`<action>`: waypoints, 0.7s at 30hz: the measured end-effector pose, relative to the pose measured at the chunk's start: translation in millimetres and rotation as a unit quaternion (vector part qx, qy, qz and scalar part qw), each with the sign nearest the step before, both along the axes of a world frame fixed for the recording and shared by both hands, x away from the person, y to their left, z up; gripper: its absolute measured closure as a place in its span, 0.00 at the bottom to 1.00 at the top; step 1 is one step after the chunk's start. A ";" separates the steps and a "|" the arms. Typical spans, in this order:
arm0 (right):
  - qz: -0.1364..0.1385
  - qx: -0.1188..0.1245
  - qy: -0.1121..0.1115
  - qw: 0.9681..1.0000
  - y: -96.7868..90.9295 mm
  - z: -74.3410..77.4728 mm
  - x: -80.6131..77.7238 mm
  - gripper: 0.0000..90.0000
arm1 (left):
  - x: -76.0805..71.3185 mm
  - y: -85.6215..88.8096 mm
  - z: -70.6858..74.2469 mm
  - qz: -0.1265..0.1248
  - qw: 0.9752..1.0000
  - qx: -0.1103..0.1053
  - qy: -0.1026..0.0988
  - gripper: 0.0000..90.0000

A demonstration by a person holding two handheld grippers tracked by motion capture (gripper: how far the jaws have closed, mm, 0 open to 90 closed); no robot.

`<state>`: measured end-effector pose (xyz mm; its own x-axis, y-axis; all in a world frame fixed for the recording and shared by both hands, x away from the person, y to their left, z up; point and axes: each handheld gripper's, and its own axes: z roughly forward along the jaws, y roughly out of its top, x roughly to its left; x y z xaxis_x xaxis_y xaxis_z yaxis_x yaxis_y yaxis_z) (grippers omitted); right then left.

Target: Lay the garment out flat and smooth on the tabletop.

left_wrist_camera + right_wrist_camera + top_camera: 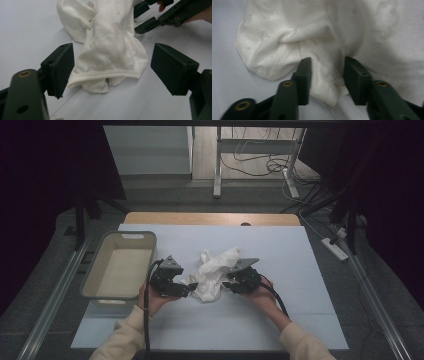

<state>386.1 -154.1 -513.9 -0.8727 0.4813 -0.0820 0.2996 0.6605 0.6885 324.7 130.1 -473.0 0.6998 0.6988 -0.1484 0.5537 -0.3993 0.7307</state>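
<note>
A crumpled white cloth lies on the pale blue table cover between both grippers. My left gripper is at the cloth's left end. In the left gripper view the left gripper stands open, its jaws wide on either side of the cloth's hemmed end without touching it. My right gripper is at the cloth's right side. In the right gripper view the right gripper has its pads against a bunched hem fold of the cloth, which fills the gap between them. The right gripper also appears far off in the left gripper view.
A beige plastic bin stands at the table's left edge, beside my left hand. The blue cover spreads out to the right and toward the front. Beyond the table's far wooden edge are a desk frame and cables on the floor.
</note>
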 end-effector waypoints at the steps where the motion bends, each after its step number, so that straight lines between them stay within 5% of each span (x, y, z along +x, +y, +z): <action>1: 0.000 -0.002 0.000 1.000 0.0 -0.6 0.3 0.72 | 0.0 0.0 0.0 0.000 1.000 0.000 0.000 0.22; 8: 0.007 -0.005 -0.006 1.000 -1.7 0.0 -0.3 0.90 | 0.3 0.2 -0.8 -0.002 1.000 0.004 0.001 0.22; 21: 0.014 0.004 0.002 1.000 -6.0 6.0 -1.5 0.94 | 0.5 -0.3 -2.2 -0.004 1.000 0.007 0.004 0.22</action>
<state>384.7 -160.1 -507.9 -0.8859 0.4578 -0.0743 0.2845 0.6630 0.6924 325.2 129.8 -475.2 0.7049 0.6944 -0.1446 0.5558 -0.4140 0.7209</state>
